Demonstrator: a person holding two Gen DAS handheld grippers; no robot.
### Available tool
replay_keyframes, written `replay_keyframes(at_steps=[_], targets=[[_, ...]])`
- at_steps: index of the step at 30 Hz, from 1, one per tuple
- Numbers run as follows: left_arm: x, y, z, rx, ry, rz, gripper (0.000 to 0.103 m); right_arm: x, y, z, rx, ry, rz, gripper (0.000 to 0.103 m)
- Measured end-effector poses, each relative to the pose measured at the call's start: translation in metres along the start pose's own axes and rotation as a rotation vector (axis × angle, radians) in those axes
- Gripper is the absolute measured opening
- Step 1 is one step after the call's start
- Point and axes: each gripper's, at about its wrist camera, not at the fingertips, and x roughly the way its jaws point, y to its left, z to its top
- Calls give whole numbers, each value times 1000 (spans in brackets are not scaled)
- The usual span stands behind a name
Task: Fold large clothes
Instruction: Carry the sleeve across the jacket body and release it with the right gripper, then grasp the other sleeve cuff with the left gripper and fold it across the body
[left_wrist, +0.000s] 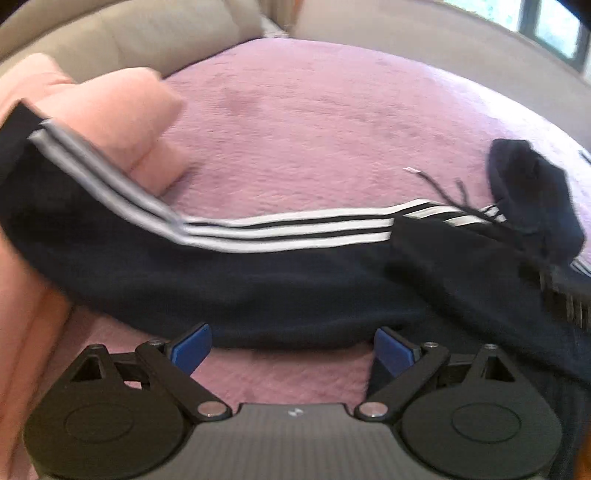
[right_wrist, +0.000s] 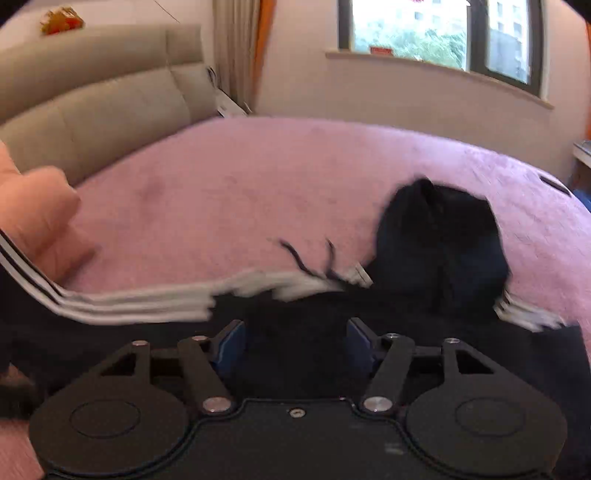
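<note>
Dark navy track pants (left_wrist: 258, 280) with three white side stripes (left_wrist: 295, 229) lie stretched across a pink bedspread (left_wrist: 314, 122). Their waist end is bunched into a dark lump (left_wrist: 532, 199) at the right, with loose drawstrings (left_wrist: 443, 188) beside it. My left gripper (left_wrist: 291, 349) hangs open just short of the pants' near edge, with only bedspread between its blue pads (left_wrist: 192, 350). In the right wrist view the pants (right_wrist: 295, 314) fill the foreground and the bunched waist (right_wrist: 439, 251) rises behind. My right gripper (right_wrist: 295, 345) stands open over the dark cloth, pads (right_wrist: 231, 347) apart.
A folded pink blanket or pillow (left_wrist: 110, 122) lies at the left, under the pants' leg end. A beige padded headboard (right_wrist: 92, 99) runs behind the bed. A window (right_wrist: 436, 33) and wall stand beyond the bed's far side.
</note>
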Motion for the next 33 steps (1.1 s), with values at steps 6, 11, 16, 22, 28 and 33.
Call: replay_keyframes(at_steps=[6,11,16,22,28,33], targets=[[42,-61,38,94,-32,-249,91,6,-89,-18,62,87,-288,29],[89,-121,54,208,-9,-401,82,26,-159,-33,190,165,-322,20],[118,-137,32,324,33,-324,67,51,-185,-50,240,273,-291,18],[115,-90,24,262,61,-155,87,30,-187,-48,244,271,-409,21],[74,-48,2,125,28,-219,70,27,-130,-36,194,221,-245,22],[31,1,-9,89,-27,-69,69,54,-123,-42,192,325,-254,23]])
